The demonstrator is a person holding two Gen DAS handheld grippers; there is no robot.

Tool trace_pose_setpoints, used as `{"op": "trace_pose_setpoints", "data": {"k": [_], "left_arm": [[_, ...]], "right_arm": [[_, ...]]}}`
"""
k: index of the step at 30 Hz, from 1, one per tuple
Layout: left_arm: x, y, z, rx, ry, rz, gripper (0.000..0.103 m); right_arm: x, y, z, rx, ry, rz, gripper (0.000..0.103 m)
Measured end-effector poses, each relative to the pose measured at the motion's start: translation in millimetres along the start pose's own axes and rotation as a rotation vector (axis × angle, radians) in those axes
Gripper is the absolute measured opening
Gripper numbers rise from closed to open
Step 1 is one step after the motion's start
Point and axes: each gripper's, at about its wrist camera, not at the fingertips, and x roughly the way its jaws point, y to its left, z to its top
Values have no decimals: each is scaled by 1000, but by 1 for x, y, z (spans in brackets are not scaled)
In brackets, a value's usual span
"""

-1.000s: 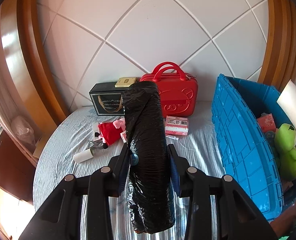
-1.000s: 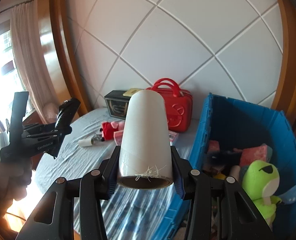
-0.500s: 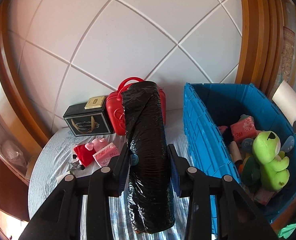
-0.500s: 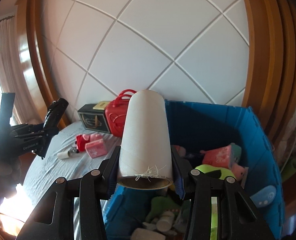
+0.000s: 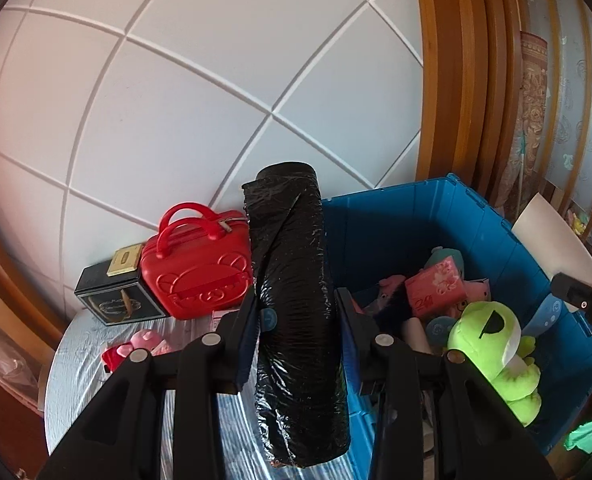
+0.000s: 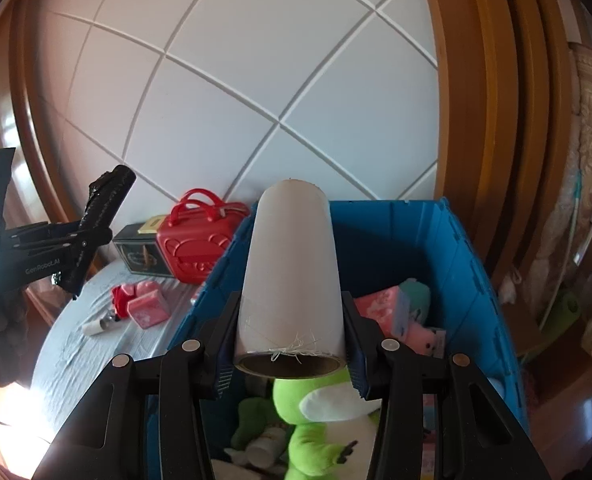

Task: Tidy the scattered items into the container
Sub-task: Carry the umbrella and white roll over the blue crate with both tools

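Observation:
My left gripper (image 5: 297, 316) is shut on a black plastic roll (image 5: 296, 304) and holds it upright in the air by the left rim of the blue crate (image 5: 495, 224). My right gripper (image 6: 290, 328) is shut on a white roll (image 6: 292, 264) and holds it above the crate (image 6: 467, 256), over a green frog plush (image 6: 315, 420). The crate holds the frog plush (image 5: 491, 348), pink tissue packs (image 5: 435, 284) and other toys. The left gripper with the black roll (image 6: 104, 204) also shows at the left of the right wrist view.
On the grey-sheeted bed (image 6: 96, 344) lie a red plush (image 6: 122, 298), a pink pack (image 6: 150, 308) and a small white tube (image 6: 94, 326). A red handbag case (image 5: 196, 264) and a black box (image 5: 112, 292) stand against the white padded headboard (image 5: 216, 100).
Both grippers have swung right toward the blue crate with their rolls. The right gripper now hangs over the crate's inside; the left is at its left rim.

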Motion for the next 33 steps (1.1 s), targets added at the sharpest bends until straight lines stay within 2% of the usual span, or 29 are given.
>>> {"op": "trace_pose_setpoints", "data": {"k": [7,15,27,33], "left_arm": [[35,-44,34,48,5,-41,35],[67,-76,56,79,26,-74,35],[98,-97,67,101,50,-101,35],[103,-101,67,117,50,-116,35]], "right_arm": [[7,-34,1,31,10,-21,45],[14,-65,0,65,23,-45,45],[27,-90,2,92,35,-58,45],[34,-90,4,92,53,-55,45]]}}
